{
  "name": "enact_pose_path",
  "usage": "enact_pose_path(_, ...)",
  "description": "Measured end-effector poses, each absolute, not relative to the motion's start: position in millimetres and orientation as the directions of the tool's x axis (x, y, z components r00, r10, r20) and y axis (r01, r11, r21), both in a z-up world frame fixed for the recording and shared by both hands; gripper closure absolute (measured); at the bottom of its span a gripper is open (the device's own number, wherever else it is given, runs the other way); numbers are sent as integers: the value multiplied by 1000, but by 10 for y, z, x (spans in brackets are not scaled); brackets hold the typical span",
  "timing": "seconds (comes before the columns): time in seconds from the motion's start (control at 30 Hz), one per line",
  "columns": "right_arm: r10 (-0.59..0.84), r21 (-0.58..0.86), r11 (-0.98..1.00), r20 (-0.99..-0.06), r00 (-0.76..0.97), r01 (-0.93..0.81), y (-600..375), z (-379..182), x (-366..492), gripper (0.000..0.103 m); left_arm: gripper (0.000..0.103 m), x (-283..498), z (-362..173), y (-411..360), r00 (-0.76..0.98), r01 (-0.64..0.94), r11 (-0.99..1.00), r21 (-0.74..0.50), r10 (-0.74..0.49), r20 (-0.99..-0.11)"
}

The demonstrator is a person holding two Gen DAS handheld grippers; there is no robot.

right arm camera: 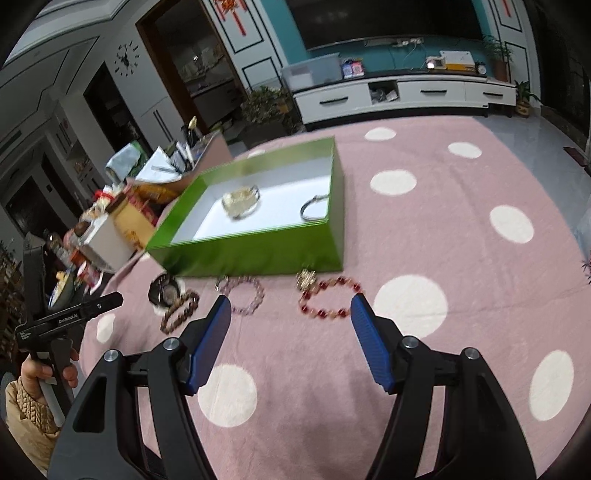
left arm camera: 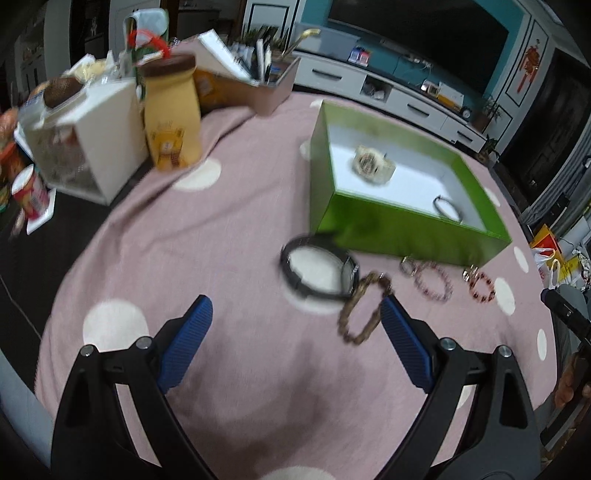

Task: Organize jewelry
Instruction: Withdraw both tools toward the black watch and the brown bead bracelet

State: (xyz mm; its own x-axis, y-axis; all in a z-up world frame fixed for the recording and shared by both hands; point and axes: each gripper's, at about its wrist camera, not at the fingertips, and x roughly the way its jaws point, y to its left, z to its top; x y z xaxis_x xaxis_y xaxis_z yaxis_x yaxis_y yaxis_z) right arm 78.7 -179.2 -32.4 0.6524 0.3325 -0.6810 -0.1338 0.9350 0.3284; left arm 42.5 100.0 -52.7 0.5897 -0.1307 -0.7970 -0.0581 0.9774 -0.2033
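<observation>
Living room: teal wall, dark TV screen (right arm camera: 384,22), long white cabinet (right arm camera: 402,94) below it, black wall clock (right arm camera: 126,59) at left.

Round table under a pink cloth with white dots (right arm camera: 461,229). Far-left edge crowded: white box (left arm camera: 92,147), yellow jar with brown lid (left arm camera: 171,114), pen holder (left arm camera: 269,85).

Green box (left arm camera: 402,229), open, white floor, sits mid-table. Inside it: cream watch (left arm camera: 373,164) near the middle, thin dark bangle (left arm camera: 447,208) in the near corner.

On the cloth along the box's front wall, left to right: black watch (left arm camera: 317,271), brown bead bracelet (left arm camera: 364,308) touching it, purple bead bracelet (left arm camera: 432,280), red bead bracelet (right arm camera: 330,297) with a gold charm.

Left gripper (left arm camera: 295,314): blue pads wide apart, holding nothing, right pad just beside the brown bracelet.

Right gripper (right arm camera: 290,308): spread wide, holding nothing, red bracelet ahead between the fingertips.

Left view is motion-blurred.
</observation>
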Motion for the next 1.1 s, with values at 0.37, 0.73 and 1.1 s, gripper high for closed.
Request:
enact_pose_path(0.37, 388, 310, 922, -748, 539, -233, -1281, -672, 782, 35, 15, 333, -835, 1053, 550, -78, 980, -184, -111, -828)
enact_pose_path(0.73, 411, 294, 906, -781, 470, -305, -926, -841, 845, 35, 33, 525, -753, 852, 596, 124, 990, -67, -129, -793)
enact_pose_path(1.1, 398, 295, 914, -790, 466, -280, -967, -903, 920, 35, 49, 854, -791, 598, 530, 261, 958, -120, -246, -812)
